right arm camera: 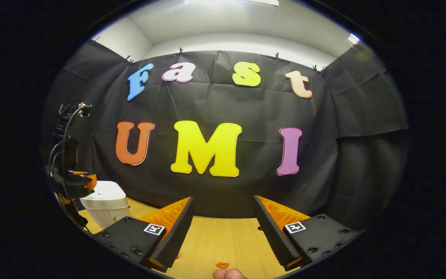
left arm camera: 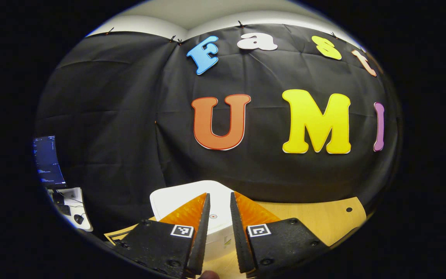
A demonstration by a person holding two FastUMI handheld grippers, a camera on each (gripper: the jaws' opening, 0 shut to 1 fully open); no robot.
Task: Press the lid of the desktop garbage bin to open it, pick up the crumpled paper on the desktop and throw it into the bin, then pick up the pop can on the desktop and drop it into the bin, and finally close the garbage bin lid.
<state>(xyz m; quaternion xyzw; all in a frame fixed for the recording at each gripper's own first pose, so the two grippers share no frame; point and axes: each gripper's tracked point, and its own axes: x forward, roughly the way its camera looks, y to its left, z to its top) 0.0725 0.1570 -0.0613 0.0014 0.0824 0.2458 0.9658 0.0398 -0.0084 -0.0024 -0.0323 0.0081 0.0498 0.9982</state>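
in the left gripper view the left gripper (left arm camera: 220, 201) sits right above the garbage bin (left arm camera: 217, 217), jaws nearly together with just a narrow slot between them and nothing pinched, and the white lid with its little round press mark shows through that slot. the bin looks closed, lid flat on top, standing on the wooden desktop (left arm camera: 323, 221). in the right gripper view the right gripper (right arm camera: 223, 203) has its jaws spread wide and empty over bare wood, well off to the right of the bin (right arm camera: 105, 205). a tiny orange scrap (right arm camera: 222, 265) lies on the wood near the right gripper's base. left of the bin, past the desktop edge, a dark monitor (left arm camera: 47, 161) glows.
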